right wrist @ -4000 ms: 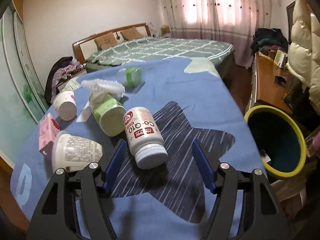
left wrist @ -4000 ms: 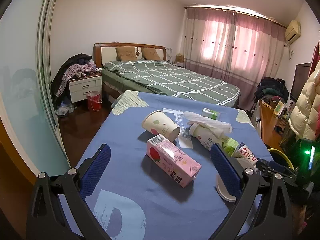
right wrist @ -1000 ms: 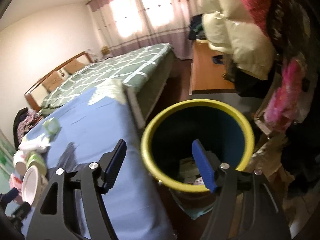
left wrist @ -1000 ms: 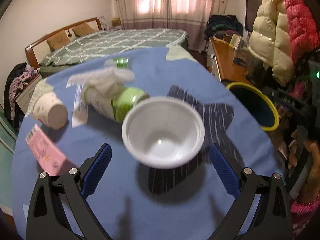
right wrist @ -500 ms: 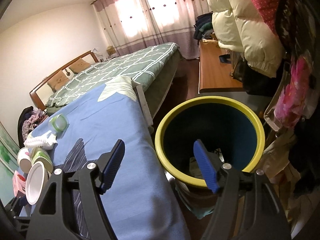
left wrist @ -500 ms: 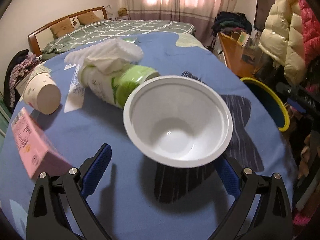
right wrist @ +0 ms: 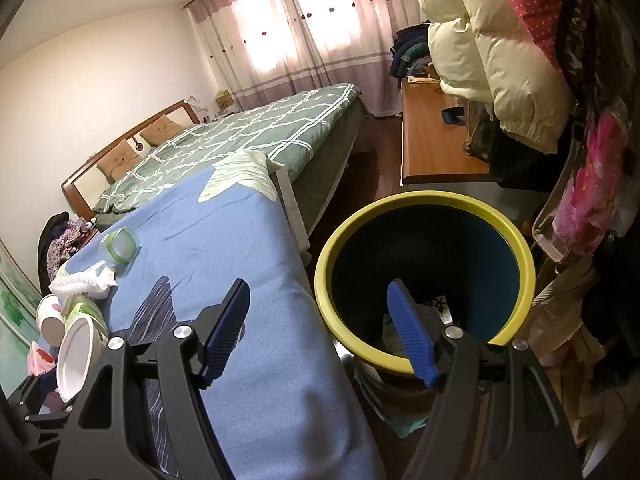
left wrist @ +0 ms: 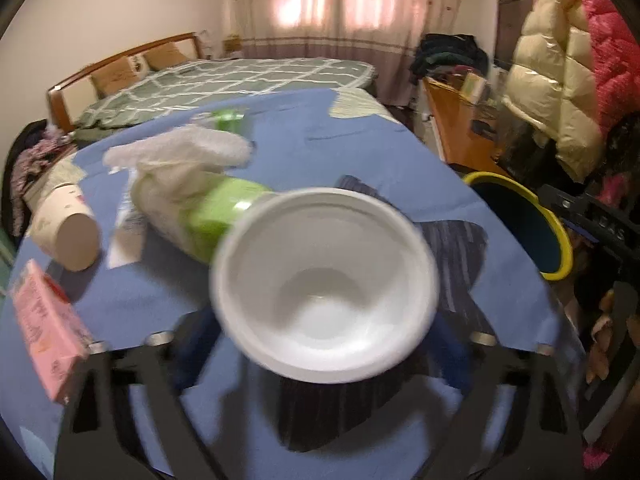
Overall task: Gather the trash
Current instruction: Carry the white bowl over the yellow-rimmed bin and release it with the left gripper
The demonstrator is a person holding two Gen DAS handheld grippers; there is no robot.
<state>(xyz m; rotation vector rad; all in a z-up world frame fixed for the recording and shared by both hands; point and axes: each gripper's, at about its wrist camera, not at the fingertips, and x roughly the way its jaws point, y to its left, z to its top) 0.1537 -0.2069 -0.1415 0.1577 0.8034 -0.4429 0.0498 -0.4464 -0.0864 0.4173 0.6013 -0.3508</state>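
Left gripper [left wrist: 322,344]: set about a white bowl [left wrist: 324,284], blue pads low on either side and mostly hidden behind the rim. Cannot tell whether pressed on the bowl or merely flanking it; heavily blurred view. Bowl tipped with its mouth toward the camera, over the blue cloth [left wrist: 360,144], just in front of a green bottle [left wrist: 224,208] draped with tissue [left wrist: 180,152].

Right gripper [right wrist: 316,296]: spread wide, holding nothing, poised over the cloth's edge and the near rim of the bin [right wrist: 520,248]. Some rubbish visible at the bottom of the bin.

Lying on the cloth, uncollected: paper cup [left wrist: 64,228], pink carton [left wrist: 44,320], small green-rimmed jar [right wrist: 120,244], bottle and tissue.

Risks, as judged:

- Slip of the bowl. Smooth, flaring wall, likely thin and light; liable to squirt out from flat pads on closing, or to buckle under a hard squeeze.
- Knock-on to the bottle. Touching or nearly touching the bowl's far side; likely to roll if nudged, carrying the tissue along.
- Drop short of the bin. Placed below and beyond the cloth's edge, well apart from the bowl; likely to land on the floor if let go early or swung fast.
- Clash of tools. Right gripper parked at the bin's mouth, directly on the probable path of the left.
- Poor sight. Blur in the left view suggestive of fast motion; grip quality not verifiable.
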